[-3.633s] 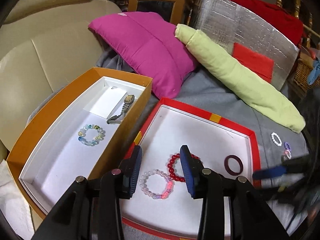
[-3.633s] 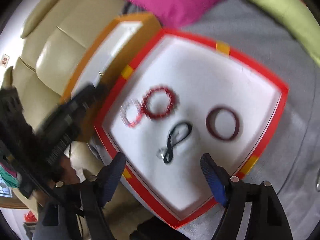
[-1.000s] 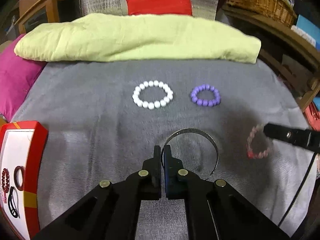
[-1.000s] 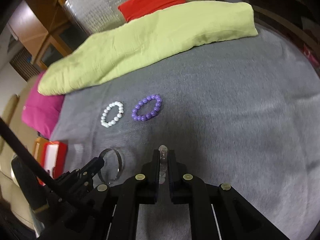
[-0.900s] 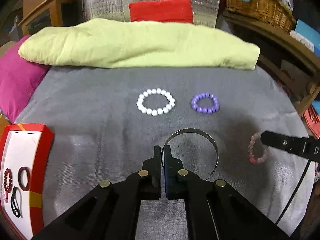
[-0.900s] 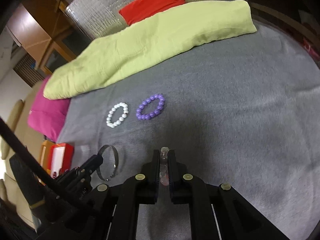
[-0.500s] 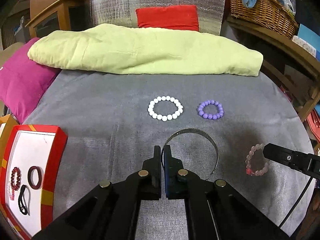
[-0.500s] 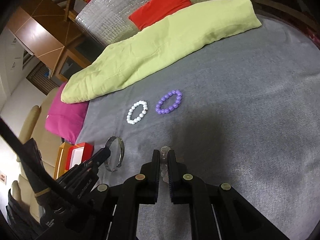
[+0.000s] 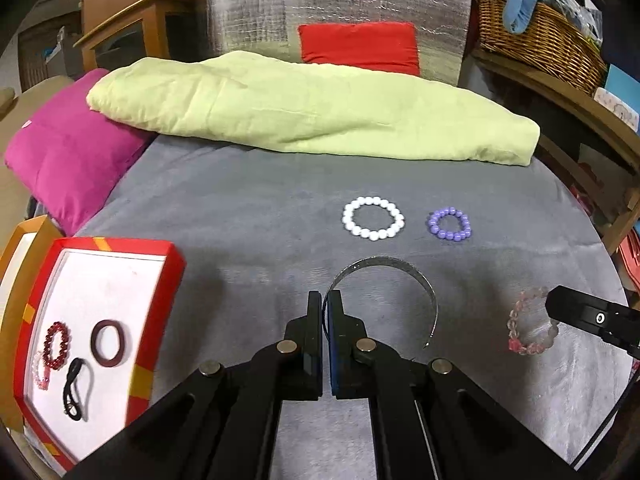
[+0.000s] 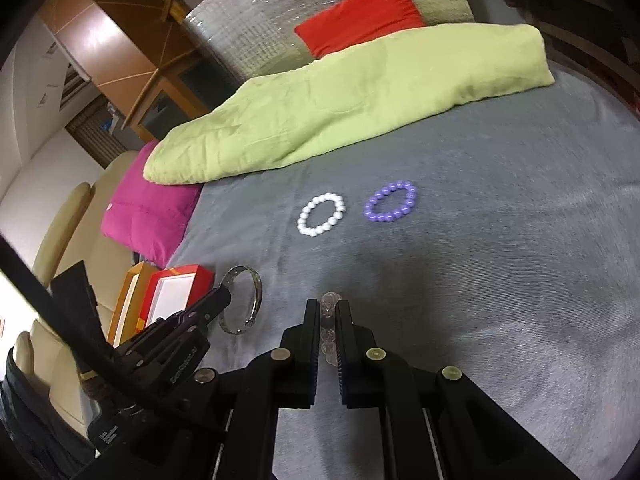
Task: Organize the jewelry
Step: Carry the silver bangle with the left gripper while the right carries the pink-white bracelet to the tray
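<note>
A thin silver bangle (image 9: 394, 280) is pinched at one end by the left gripper (image 9: 326, 300), above the grey blanket (image 9: 248, 208). A pink bead bracelet (image 9: 530, 326) is squeezed in the right gripper (image 10: 328, 312). Round white beads (image 9: 373, 223) and purple beads (image 9: 449, 225) are lying side by side on the soft blanket. Only in the left view is the inside of the red tray (image 9: 140, 376) seen, with a dark ring (image 9: 110, 343).

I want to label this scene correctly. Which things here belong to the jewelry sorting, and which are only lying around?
Job:
silver bangle in left hand-held gripper
pink bracelet in right hand-held gripper
white bracelet
purple bracelet
red tray

Lying about:
green cushion
pink cushion
wicker basket
</note>
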The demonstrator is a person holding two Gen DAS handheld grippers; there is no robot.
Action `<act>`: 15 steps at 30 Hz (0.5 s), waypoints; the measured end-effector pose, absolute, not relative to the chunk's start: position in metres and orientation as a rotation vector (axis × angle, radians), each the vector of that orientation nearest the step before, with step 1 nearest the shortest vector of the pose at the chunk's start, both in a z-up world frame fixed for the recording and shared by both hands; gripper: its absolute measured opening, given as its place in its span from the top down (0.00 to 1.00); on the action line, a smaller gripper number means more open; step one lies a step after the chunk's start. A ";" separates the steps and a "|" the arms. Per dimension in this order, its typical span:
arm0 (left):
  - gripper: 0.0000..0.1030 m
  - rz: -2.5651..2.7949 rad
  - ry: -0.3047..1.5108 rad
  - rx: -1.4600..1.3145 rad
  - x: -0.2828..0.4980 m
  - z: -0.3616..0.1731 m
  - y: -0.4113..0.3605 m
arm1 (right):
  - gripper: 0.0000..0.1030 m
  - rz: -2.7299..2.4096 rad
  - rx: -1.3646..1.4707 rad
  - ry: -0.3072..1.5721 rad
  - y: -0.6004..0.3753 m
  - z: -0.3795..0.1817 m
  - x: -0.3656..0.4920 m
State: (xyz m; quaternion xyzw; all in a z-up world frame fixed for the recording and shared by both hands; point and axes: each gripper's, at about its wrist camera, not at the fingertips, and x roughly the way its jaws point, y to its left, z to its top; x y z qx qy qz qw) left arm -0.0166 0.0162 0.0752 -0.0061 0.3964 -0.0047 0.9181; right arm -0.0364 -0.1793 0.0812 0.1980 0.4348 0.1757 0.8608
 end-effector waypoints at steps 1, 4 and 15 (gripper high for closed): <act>0.97 -0.006 0.812 -0.013 -0.018 0.076 0.018 | 0.92 0.372 0.411 0.911 -0.177 0.083 -0.038; 0.97 0.001 0.803 -0.021 -0.022 0.080 0.024 | 0.92 0.377 0.397 0.909 -0.171 0.087 -0.042; 0.97 0.012 0.777 -0.028 -0.032 0.090 0.035 | 0.92 0.376 0.366 0.899 -0.162 0.100 -0.053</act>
